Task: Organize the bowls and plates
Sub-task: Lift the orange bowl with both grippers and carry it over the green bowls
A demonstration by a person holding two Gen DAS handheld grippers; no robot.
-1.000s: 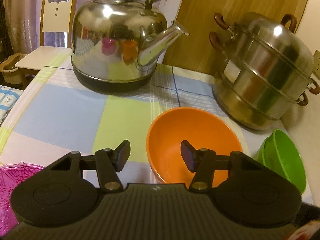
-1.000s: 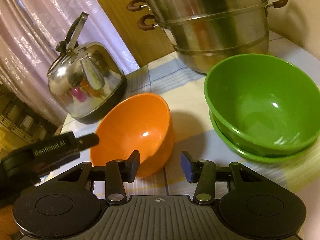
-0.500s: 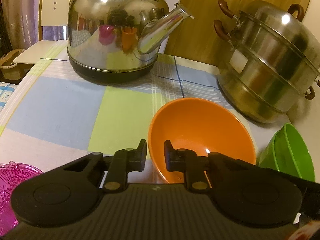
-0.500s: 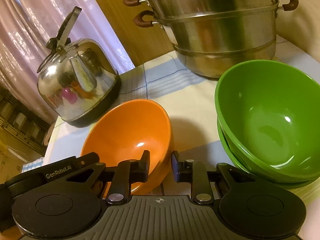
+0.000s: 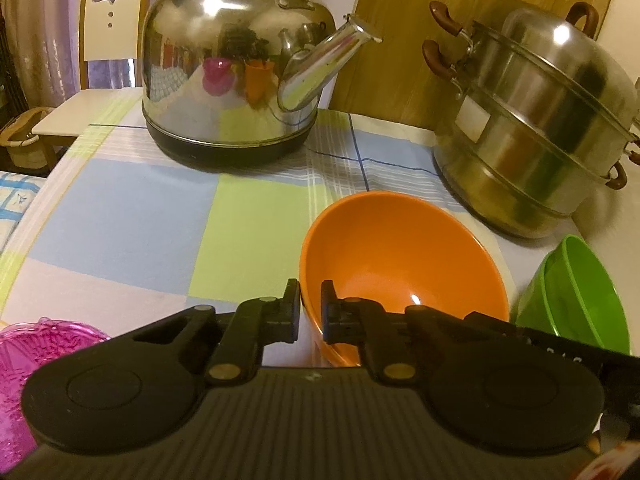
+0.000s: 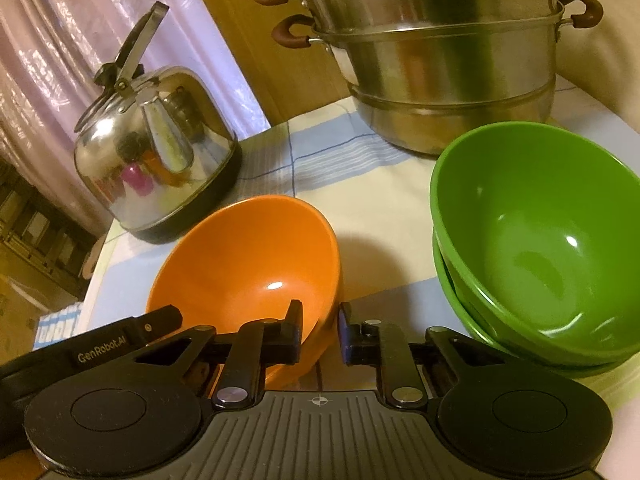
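I'm working in a home dining corner. The table (image 5: 120,208) wears a checked cloth of blue, green and white. On it stand a steel kettle (image 5: 236,68) and a tiered steel steamer pot (image 5: 532,120). Behind are a white-backed wooden chair (image 5: 108,28), pale pink curtains (image 6: 60,60) and a wooden panel (image 5: 400,40).
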